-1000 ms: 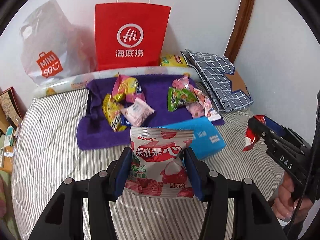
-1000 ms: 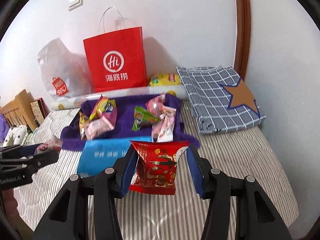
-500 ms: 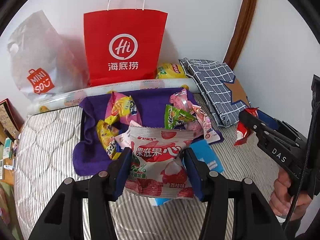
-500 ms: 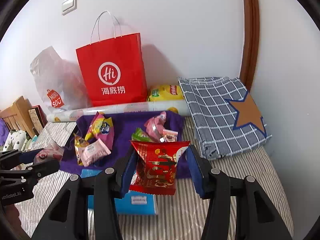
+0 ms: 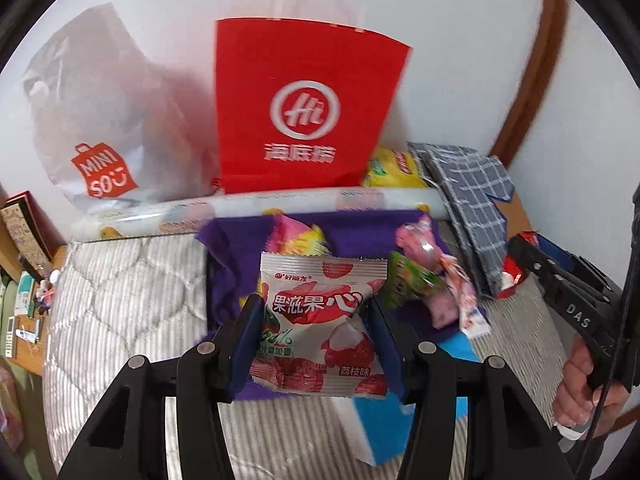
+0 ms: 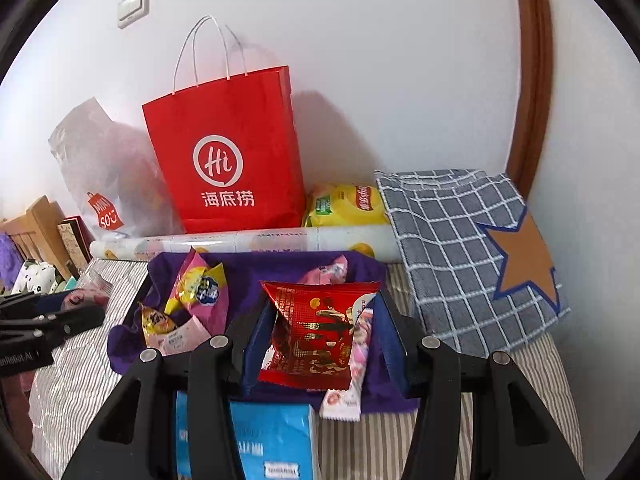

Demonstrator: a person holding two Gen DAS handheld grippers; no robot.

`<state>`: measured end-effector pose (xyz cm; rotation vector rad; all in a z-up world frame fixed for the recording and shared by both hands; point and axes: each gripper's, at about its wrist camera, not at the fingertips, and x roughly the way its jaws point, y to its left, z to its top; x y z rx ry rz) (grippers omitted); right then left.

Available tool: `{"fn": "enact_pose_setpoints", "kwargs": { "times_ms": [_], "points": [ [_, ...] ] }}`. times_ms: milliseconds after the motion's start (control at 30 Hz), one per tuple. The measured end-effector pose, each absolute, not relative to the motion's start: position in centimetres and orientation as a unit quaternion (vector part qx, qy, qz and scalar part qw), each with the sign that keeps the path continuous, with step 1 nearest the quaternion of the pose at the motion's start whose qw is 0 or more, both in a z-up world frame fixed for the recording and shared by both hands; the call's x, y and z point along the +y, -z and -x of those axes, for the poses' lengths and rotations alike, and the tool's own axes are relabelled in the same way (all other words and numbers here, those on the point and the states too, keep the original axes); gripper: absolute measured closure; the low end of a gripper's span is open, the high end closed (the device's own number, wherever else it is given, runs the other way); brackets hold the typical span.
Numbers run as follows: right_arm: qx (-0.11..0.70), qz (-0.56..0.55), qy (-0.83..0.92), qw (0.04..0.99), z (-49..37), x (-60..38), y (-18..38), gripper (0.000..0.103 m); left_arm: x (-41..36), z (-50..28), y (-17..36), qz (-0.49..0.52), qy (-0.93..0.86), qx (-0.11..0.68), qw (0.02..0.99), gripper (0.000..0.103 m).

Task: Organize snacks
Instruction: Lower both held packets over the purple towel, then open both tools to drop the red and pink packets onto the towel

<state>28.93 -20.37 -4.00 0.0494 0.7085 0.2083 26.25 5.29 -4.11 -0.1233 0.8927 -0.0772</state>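
Snacks are in both of your grippers: your left gripper (image 5: 316, 326) has its jaws partly closed on a white and pink lychee snack packet (image 5: 320, 320), pressing it at both sides and holding it upright, clear of the bed (image 5: 120, 308). Your right gripper (image 6: 324, 336) has its jaws closed about as far on a red foil packet (image 6: 316, 332), crumpled a little between the pads and also lifted. Under and beyond both packets lies a purple cloth (image 6: 260, 272) spread on the striped bed, with two small heaps of snacks on it: a pink and yellow heap (image 6: 192, 304) to the left and a pink and green heap (image 5: 428, 276) to the right. A blue box (image 6: 272, 440) sits at the near edge of the cloth, partly under your right gripper. Behind the cloth runs a rolled sheet (image 6: 260, 240), and against the wall stand a red paper bag (image 6: 228, 152), a white plastic bag (image 5: 100, 120) to its left and a yellow chip bag (image 6: 344, 204) to its right. A grey checked cushion with a star (image 6: 460, 248) lies at the right. In the left wrist view your hand (image 5: 580, 388) shows on the right gripper's handle.
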Motion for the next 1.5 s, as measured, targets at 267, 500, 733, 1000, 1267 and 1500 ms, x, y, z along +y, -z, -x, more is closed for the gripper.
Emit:
{"fn": "enact_pose_setpoints", "kwargs": {
  "times_ms": [267,500,733,1000,1267,1500],
  "points": [
    [0.361,-0.018,-0.117,0.925,-33.0,-19.1,5.3,0.053,6.4,-29.1,6.1,0.064,0.026,0.446,0.892,0.052],
    [0.390,-0.009,-0.126,0.912,-35.5,-18.4,8.0,0.053,5.2,-31.7,8.2,0.062,0.038,0.466,0.882,0.052],
    [0.419,0.004,-0.131,0.899,-37.0,-18.3,11.0,0.053,4.1,-33.7,10.1,0.055,0.040,0.483,0.873,0.051],
    [0.437,0.004,-0.142,0.888,-38.0,-18.1,12.8,0.052,3.8,-35.1,11.9,0.044,0.030,0.498,0.865,0.050],
    [0.444,0.011,-0.141,0.885,-38.0,-17.8,13.3,0.047,3.8,-35.4,12.1,0.040,0.026,0.501,0.864,0.042],
    [0.425,0.004,-0.136,0.895,-36.1,-18.2,11.0,0.035,3.8,-33.8,10.1,0.041,0.021,0.487,0.872,0.032]
  ]
}}
